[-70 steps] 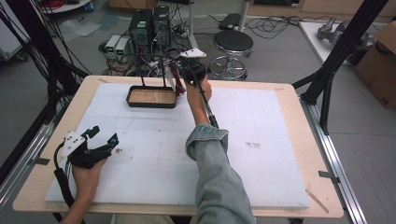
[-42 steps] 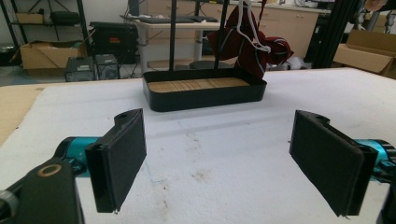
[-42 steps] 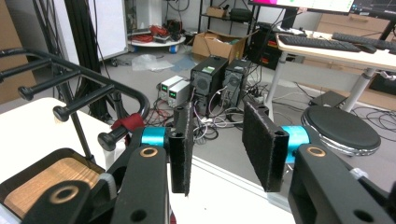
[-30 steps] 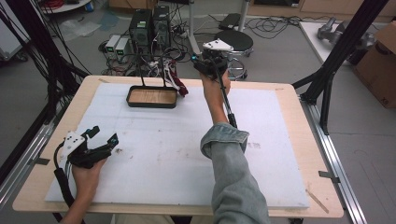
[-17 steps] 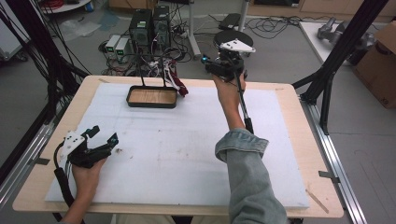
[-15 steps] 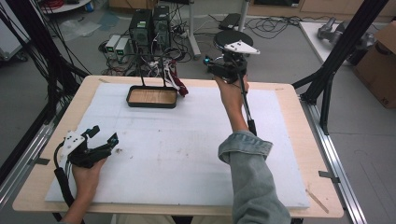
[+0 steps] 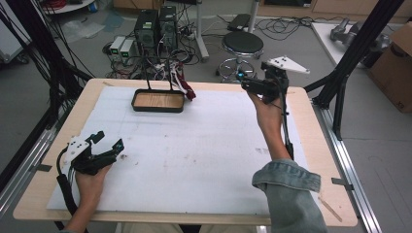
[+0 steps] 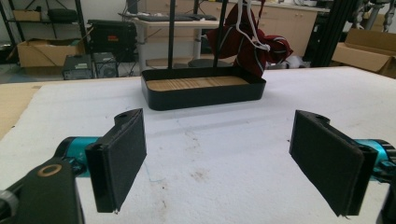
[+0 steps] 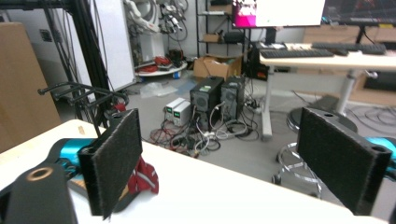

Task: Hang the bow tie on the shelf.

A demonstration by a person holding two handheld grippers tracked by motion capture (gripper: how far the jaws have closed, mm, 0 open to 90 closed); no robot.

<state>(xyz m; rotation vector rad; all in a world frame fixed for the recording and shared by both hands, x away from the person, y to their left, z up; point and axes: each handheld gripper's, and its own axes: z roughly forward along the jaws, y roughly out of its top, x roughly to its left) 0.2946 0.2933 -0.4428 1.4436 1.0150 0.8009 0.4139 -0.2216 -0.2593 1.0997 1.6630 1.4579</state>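
Observation:
A black tray point(image 7: 158, 100) with a wooden floor stands at the back of the white mat. Just behind it, a dark red cloth point(image 7: 185, 88) hangs from a thin black rack. My right gripper point(image 7: 246, 83) is raised over the back right of the table and points left toward the cloth. Its jaws have just been opening and nothing is between them. In the right gripper view the cloth point(image 9: 143, 177) shows low beside the left jaw of the right gripper point(image 9: 233, 158). My left gripper point(image 7: 111, 141) rests open and empty at the mat's front left, facing the tray point(image 8: 203, 88) and the cloth point(image 8: 252, 44).
The white foam mat point(image 7: 204, 145) covers most of the wooden table point(image 7: 311, 116). Beyond the back edge stand a round stool point(image 7: 242, 46) and computer towers point(image 7: 155, 24) among cables. Black frame posts point(image 7: 357, 48) flank the table, with a cardboard box point(image 7: 396, 63) at the right.
My right hand has moved away from the rack and cloth to the right, rising slightly, and its jaws have opened. The cloth stays hanging on the rack. The left hand has kept still.

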